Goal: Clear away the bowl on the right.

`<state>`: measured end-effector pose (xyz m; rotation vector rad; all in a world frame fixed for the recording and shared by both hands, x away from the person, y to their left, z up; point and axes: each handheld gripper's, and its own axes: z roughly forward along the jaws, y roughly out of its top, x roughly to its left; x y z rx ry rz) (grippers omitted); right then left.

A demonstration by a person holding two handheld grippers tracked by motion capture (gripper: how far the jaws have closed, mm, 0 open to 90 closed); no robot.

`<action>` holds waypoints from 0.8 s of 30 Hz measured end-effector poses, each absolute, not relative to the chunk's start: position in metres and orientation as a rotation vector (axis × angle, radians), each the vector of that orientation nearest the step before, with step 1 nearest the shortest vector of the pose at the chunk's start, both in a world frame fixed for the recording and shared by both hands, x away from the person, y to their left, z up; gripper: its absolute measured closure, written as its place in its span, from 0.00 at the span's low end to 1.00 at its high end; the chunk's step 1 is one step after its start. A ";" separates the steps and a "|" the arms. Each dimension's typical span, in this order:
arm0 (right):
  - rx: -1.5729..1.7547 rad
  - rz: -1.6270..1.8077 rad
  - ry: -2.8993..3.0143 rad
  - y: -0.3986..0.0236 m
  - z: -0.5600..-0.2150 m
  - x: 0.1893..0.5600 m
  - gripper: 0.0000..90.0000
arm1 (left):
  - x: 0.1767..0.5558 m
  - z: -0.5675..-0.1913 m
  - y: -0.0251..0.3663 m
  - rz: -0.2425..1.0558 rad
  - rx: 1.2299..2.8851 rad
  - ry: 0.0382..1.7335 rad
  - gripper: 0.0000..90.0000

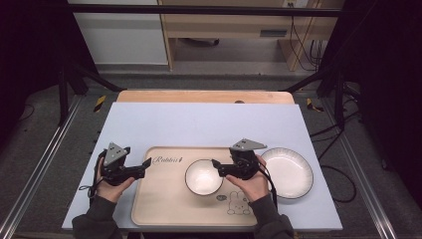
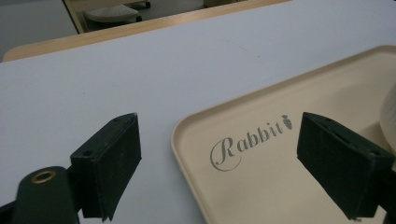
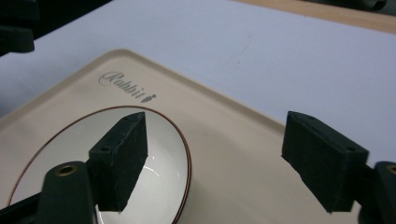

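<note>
Right gripper point(image 1: 215, 164) jaws wide, holding nothing, above white round ceramic bowl point(image 1: 203, 177) on beige rectangular plastic tray point(image 1: 164, 209); best lifted clear. Left gripper point(image 1: 147, 162) likewise wide, empty.

Table point(image 1: 149, 124) with tray point(image 1: 164, 204), plate point(image 1: 291, 174)

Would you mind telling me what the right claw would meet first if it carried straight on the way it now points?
Probably the white bowl on the tray: the open right claw points left at its near rim, one jaw already over it. Its height above the rim is unclear.
</note>
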<state>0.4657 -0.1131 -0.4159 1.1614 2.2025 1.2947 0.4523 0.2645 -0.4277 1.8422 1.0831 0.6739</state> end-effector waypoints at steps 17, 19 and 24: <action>1.128 1.398 2.047 -0.153 -0.400 0.455 0.16 | 0.451 -0.426 0.265 0.674 1.837 1.074 0.15; 1.129 1.395 2.041 -0.158 -0.400 0.454 0.15 | 0.451 -0.426 0.265 0.673 1.830 1.075 0.15; 1.133 1.380 2.033 -0.169 -0.401 0.453 0.13 | 0.451 -0.426 0.265 0.671 1.832 1.072 0.15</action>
